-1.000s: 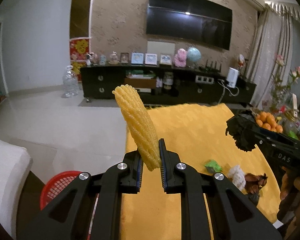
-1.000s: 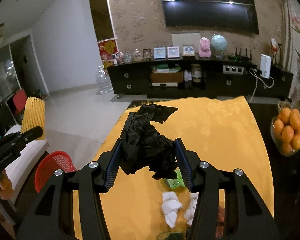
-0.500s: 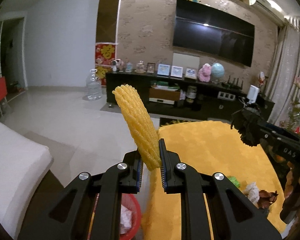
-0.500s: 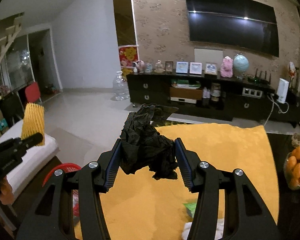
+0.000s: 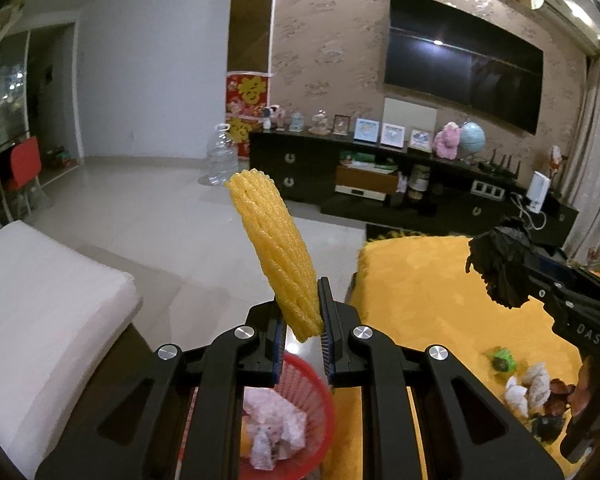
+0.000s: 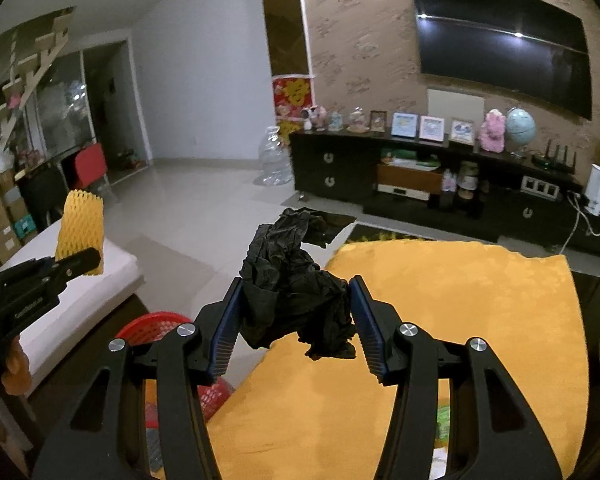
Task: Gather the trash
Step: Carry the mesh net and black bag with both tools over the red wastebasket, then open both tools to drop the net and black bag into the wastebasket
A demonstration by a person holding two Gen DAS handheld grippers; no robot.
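My left gripper is shut on a yellow foam fruit net that sticks up from the jaws. It hangs over a red trash basket that holds crumpled paper. My right gripper is shut on a crumpled black plastic bag, over the left edge of the yellow tablecloth. The basket's rim also shows in the right wrist view, below and left of the bag. The left gripper with the net shows at the left of that view.
More trash lies on the cloth at the right of the left wrist view: a green scrap, white tissues and dark bits. A white cushioned seat stands to the left of the basket. A dark TV cabinet lines the far wall.
Both grippers have swung left, off the middle of the table toward the basket. The left one now hangs above the basket. Both grips are unchanged.
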